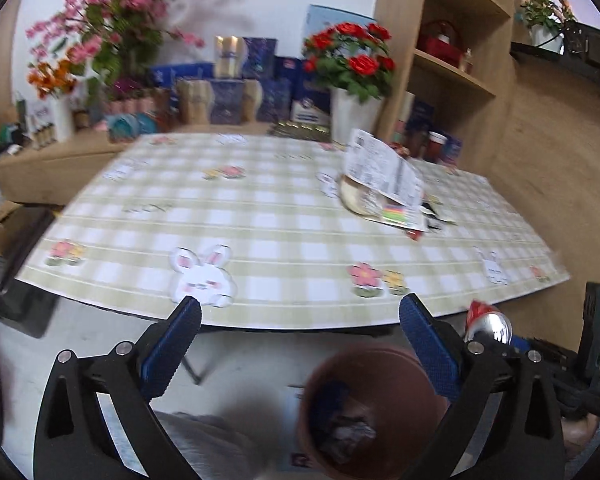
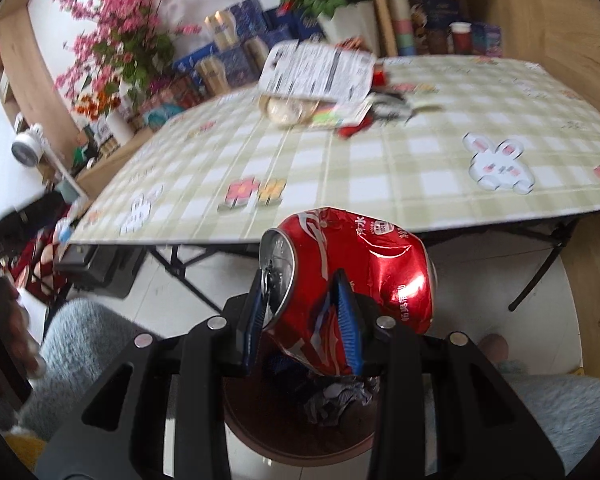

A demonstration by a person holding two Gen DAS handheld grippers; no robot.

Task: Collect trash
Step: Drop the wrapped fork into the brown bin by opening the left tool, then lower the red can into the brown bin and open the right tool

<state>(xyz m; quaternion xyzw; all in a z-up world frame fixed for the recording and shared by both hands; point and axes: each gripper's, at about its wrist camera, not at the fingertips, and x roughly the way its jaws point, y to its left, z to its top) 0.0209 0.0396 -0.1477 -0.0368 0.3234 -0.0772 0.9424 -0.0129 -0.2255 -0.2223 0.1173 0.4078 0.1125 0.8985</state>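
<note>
My right gripper [image 2: 300, 280] is shut on a crushed red soda can [image 2: 364, 264], held lying sideways above a brown bin [image 2: 300, 444] on the floor. The bin holds crumpled wrappers. The can's silver end also shows in the left wrist view [image 1: 490, 326]. My left gripper [image 1: 300, 312] is open and empty, hovering near the table's front edge above the same brown bin [image 1: 380, 368]. More trash lies on the table: a printed paper wrapper [image 1: 384, 170] over a cream bowl-shaped container [image 1: 354, 198], seen too in the right wrist view [image 2: 316, 68].
The table [image 1: 260, 216] has a green checked cloth with rabbit and flower prints. Behind it stand flower vases [image 1: 354, 114], blue boxes and a wooden shelf unit [image 1: 452, 52]. Folding table legs [image 2: 540, 276] show below the table. Grey-clad knees flank the bin.
</note>
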